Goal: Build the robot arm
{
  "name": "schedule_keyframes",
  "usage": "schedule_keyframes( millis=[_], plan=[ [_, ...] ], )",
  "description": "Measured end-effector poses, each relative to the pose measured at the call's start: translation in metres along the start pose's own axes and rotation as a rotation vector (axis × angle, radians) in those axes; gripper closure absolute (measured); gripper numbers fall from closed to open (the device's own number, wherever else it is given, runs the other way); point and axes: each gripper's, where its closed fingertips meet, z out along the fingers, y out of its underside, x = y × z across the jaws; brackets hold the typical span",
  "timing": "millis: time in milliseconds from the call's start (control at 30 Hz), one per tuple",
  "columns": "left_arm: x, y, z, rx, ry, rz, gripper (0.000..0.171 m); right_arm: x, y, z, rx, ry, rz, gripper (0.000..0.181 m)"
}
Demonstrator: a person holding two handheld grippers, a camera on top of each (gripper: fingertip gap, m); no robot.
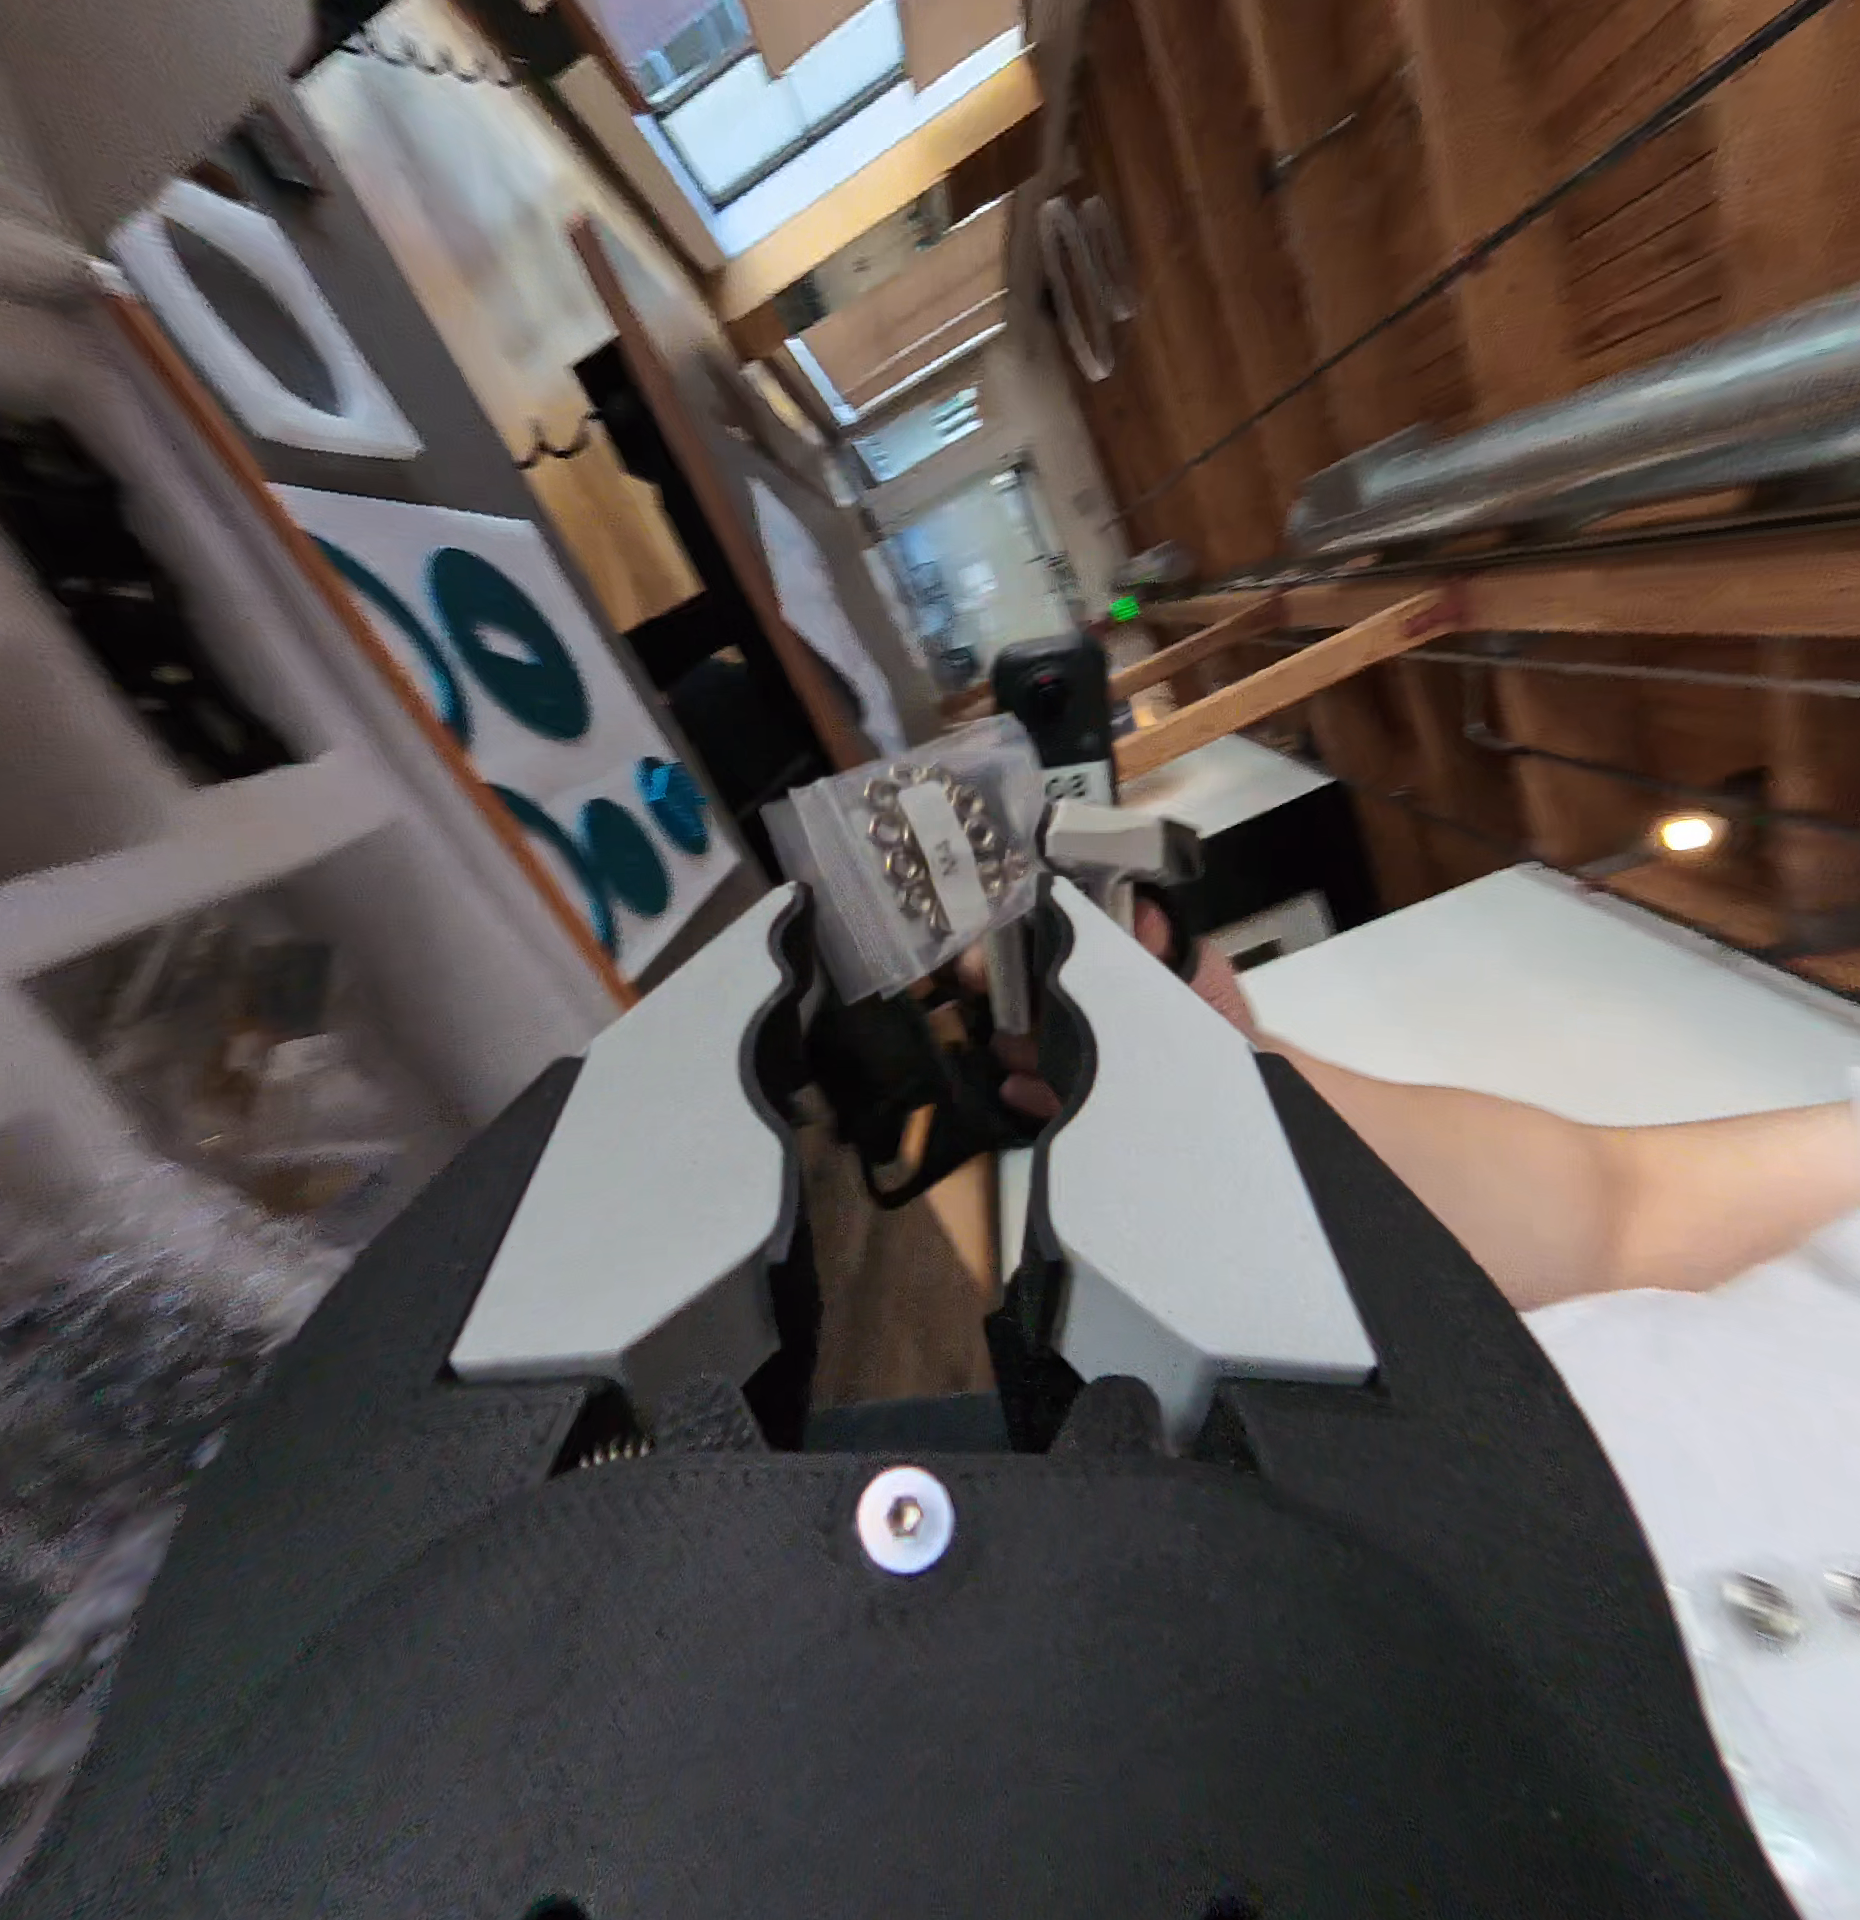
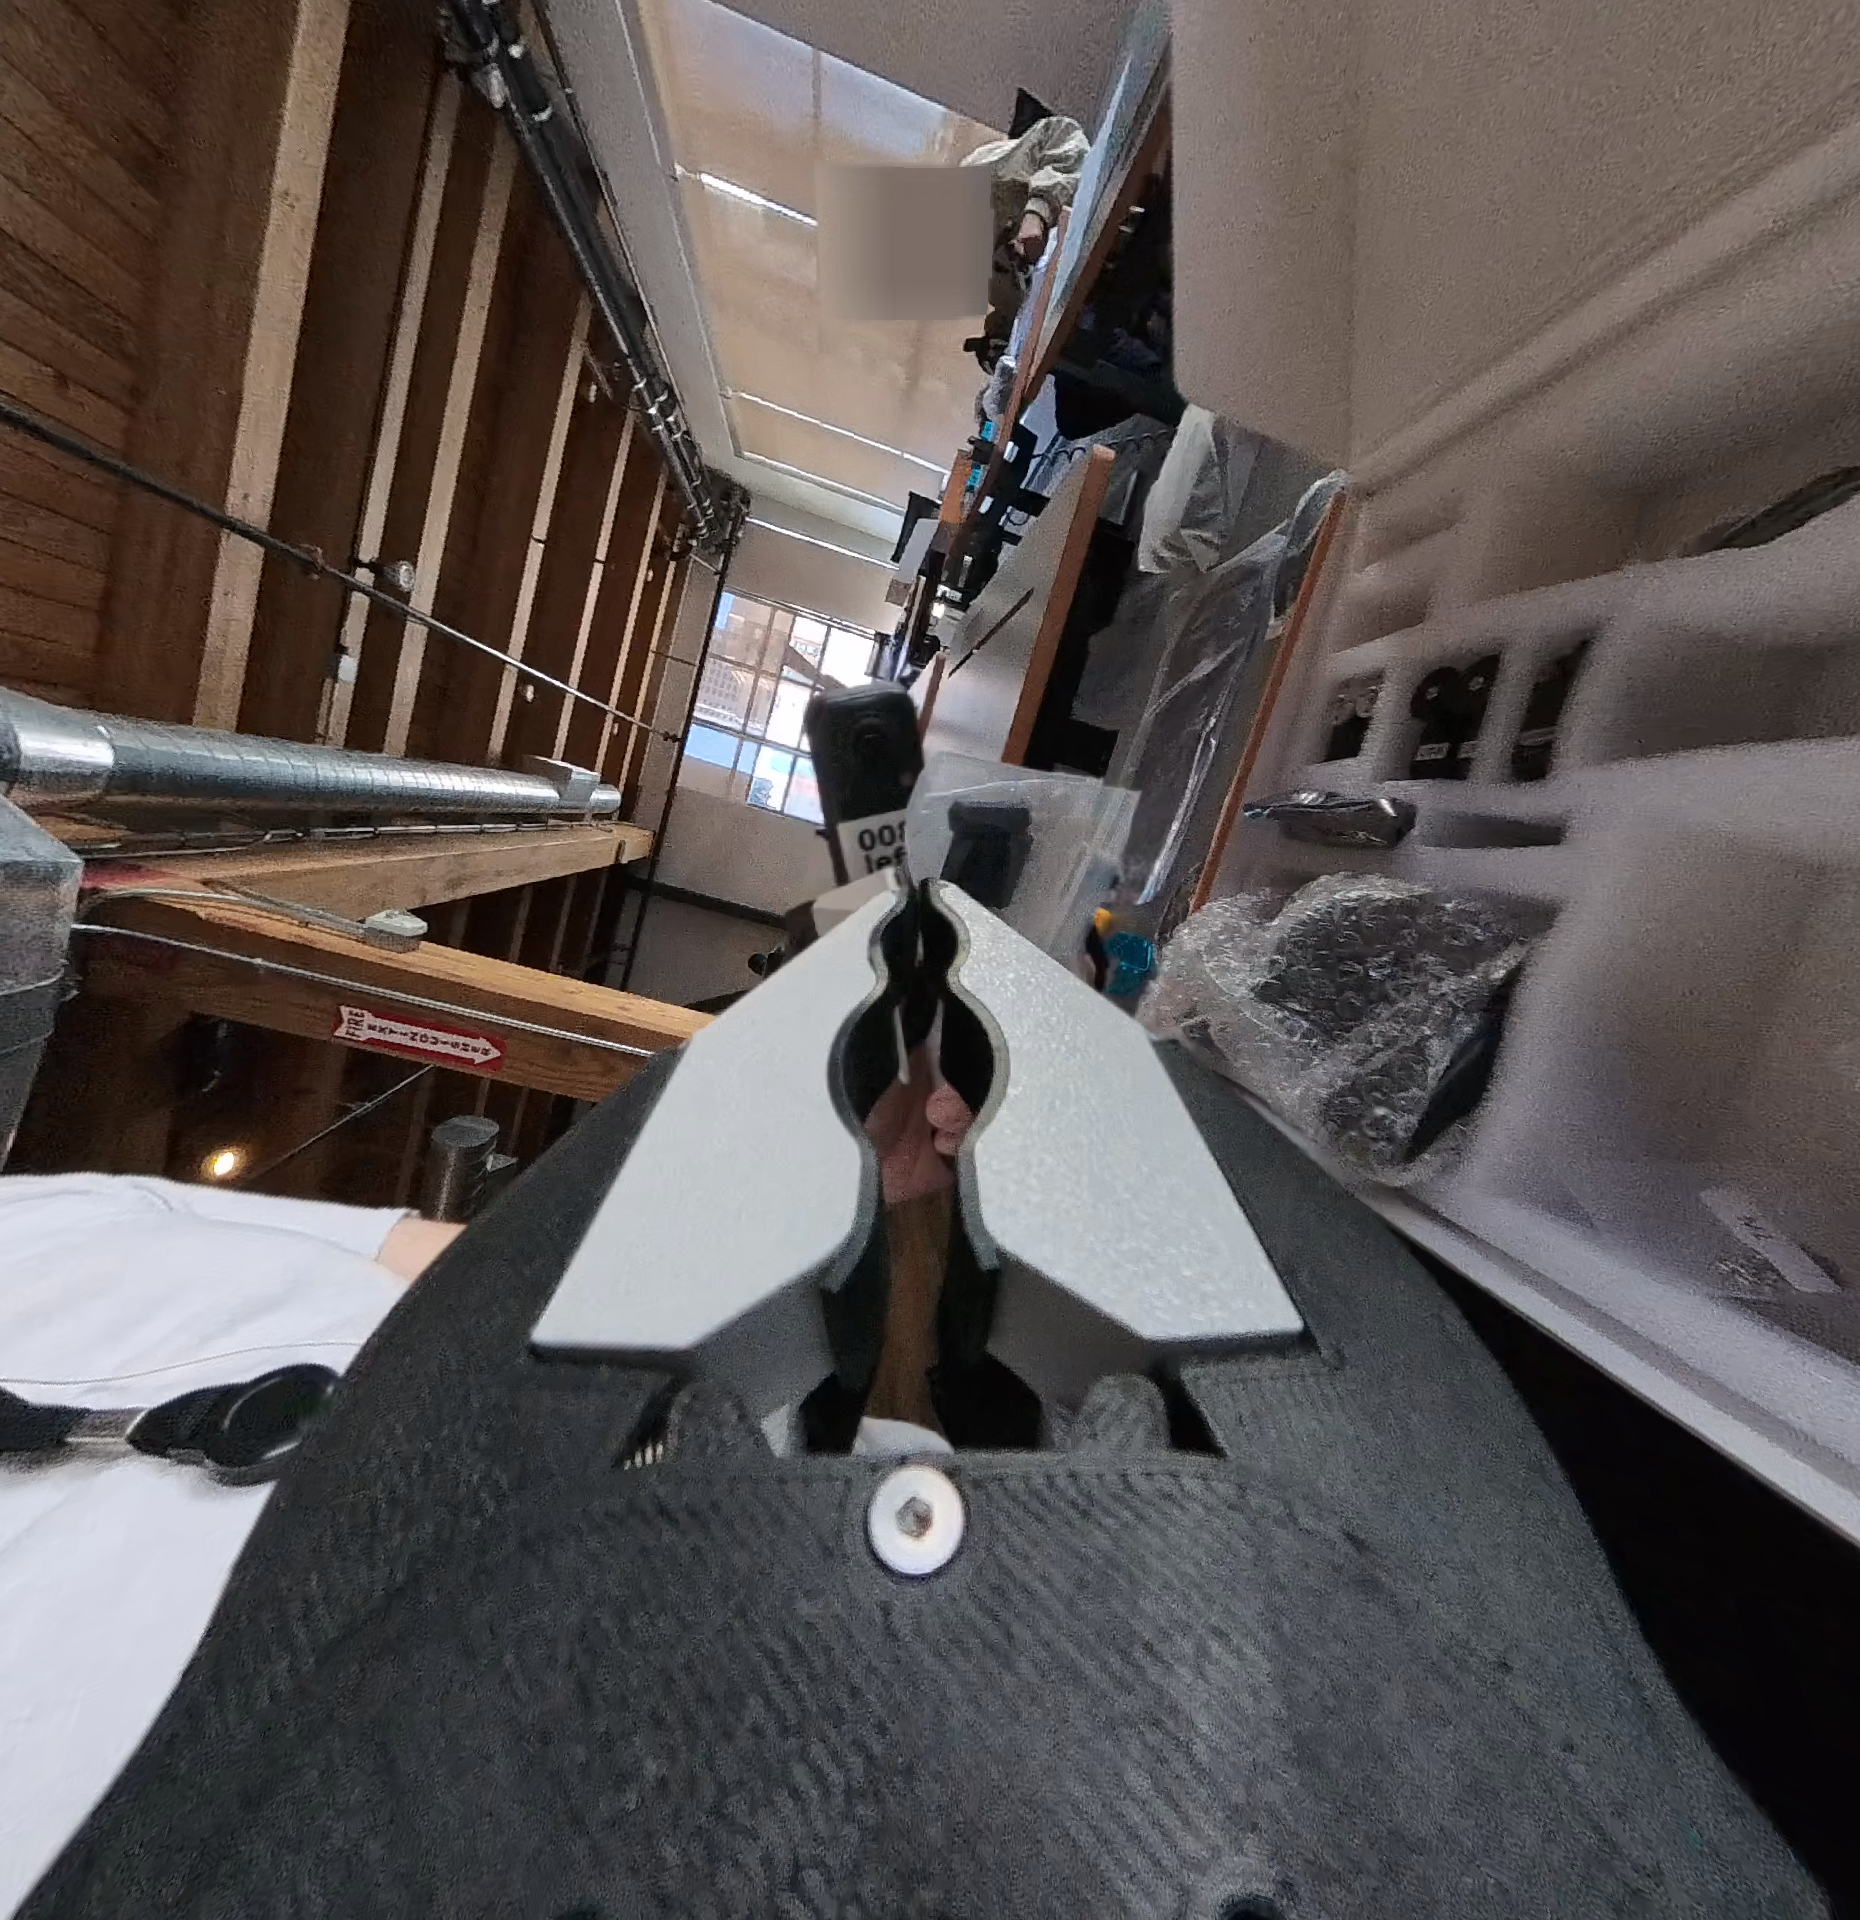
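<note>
Our left tongs (image 1: 921, 925) stand open with nothing between them. Just beyond their tips hangs a clear bag of small metal rings (image 1: 931, 852), pinched at its edge by our right tongs (image 2: 924, 894), which are closed on it. Behind the bag a forearm (image 1: 1508, 1174) crosses a white surface (image 1: 1528, 997). Beside the bag lies a bubble-wrapped dark bundle (image 2: 1362, 1029).

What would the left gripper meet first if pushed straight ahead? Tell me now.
The clear bag of metal rings, right at the open left gripper fingertips. The right gripper sits just behind it. Exact depth is hard to judge.
</note>
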Motion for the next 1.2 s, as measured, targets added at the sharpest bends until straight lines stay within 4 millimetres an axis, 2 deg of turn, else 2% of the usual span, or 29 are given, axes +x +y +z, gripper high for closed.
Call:
schedule_keyframes(
  millis=[33,100,167,233,367,600,733,800,900,1000,1133,1200],
  plan=[
    [0.009,-0.005,0.003,0.014,0.083,-0.051,0.143,-0.007,0.000,0.000,0.004,-0.017,-0.012,0.181],
    [0.015,-0.007,0.007,-0.003,0.133,-0.088,0.151,-0.017,-0.001,-0.002,0.017,-0.049,-0.027,0.181],
    [0.019,-0.005,0.009,-0.029,0.147,-0.063,0.164,-0.020,-0.003,-0.006,0.025,-0.061,-0.033,0.181],
    [0.021,-0.006,0.009,-0.038,0.161,-0.057,0.170,-0.017,-0.006,-0.012,0.029,-0.063,-0.024,0.181],
    [0.003,-0.001,0.010,-0.094,0.101,-0.082,0.171,0.016,0.004,-0.019,-0.036,0.036,-0.008,0.181],
    [-0.060,0.026,0.018,-0.340,-0.093,-0.145,0.171,0.087,0.023,-0.024,-0.167,0.212,0.050,0.181],
    [-0.085,0.034,0.026,-0.453,-0.186,-0.144,0.171,0.126,0.031,-0.035,-0.299,0.384,-0.020,0.181],
    [-0.094,0.041,0.027,-0.532,-0.230,-0.120,0.171,0.139,0.034,-0.042,-0.381,0.460,-0.070,0.173],
    [-0.098,0.045,0.028,-0.628,-0.255,-0.082,0.171,0.145,0.036,-0.053,-0.508,0.549,-0.218,0.172],
    [-0.094,0.046,0.029,-0.719,-0.242,-0.048,0.171,0.148,0.031,-0.066,-0.605,0.654,-0.380,0.155],
    [-0.081,0.042,0.025,-0.834,-0.206,-0.003,0.171,0.123,0.018,-0.052,-0.597,0.564,-0.541,0.153],
    [-0.078,0.037,0.024,-0.859,-0.214,0.037,0.171,0.125,0.018,-0.050,-0.657,0.548,-0.614,0.154]
  ],
)
